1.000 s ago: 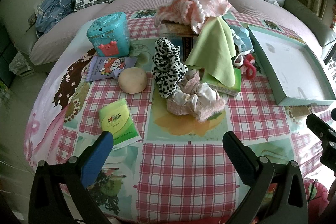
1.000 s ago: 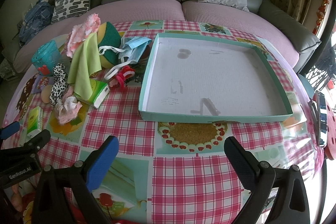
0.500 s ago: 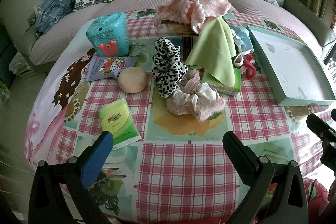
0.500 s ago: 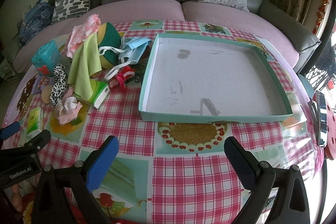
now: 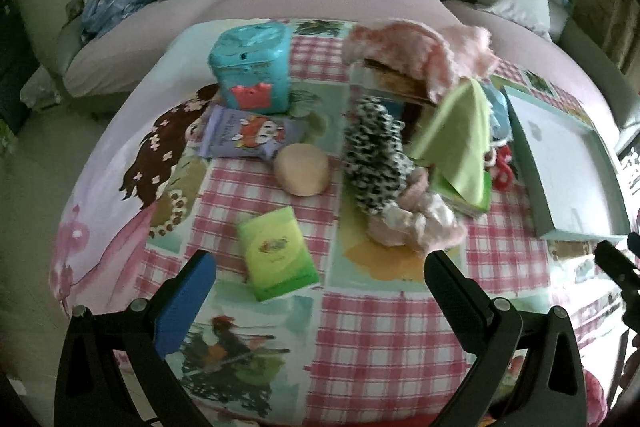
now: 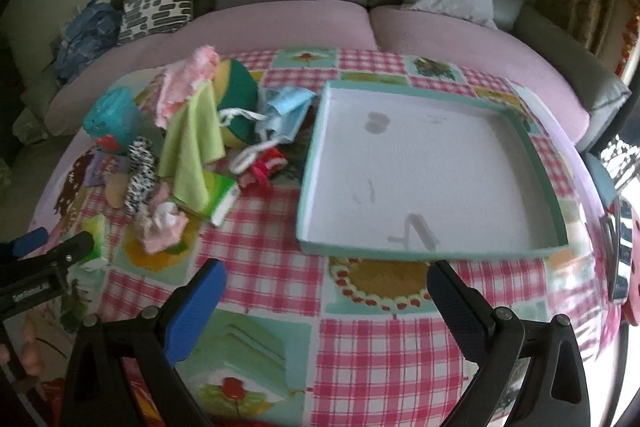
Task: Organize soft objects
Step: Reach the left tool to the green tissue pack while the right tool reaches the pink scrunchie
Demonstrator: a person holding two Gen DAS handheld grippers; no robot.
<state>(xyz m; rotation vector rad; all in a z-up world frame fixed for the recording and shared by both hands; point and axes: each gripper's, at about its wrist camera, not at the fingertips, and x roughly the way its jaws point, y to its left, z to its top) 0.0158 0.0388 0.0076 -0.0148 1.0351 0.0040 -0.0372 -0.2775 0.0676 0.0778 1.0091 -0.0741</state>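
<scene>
Approach step: left gripper [image 5: 320,267] & right gripper [image 6: 326,273] fingers wide open, empty. Next: grab pink scrunchie [image 5: 416,225], move to tray [image 6: 432,253].

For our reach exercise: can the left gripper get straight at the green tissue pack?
Probably yes: the left gripper is open, and the green tissue pack lies flat just ahead between its jaws, nothing on it.

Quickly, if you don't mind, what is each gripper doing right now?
Left gripper: open, holding nothing, above the tablecloth.
Right gripper: open, holding nothing, near the tray.
</scene>
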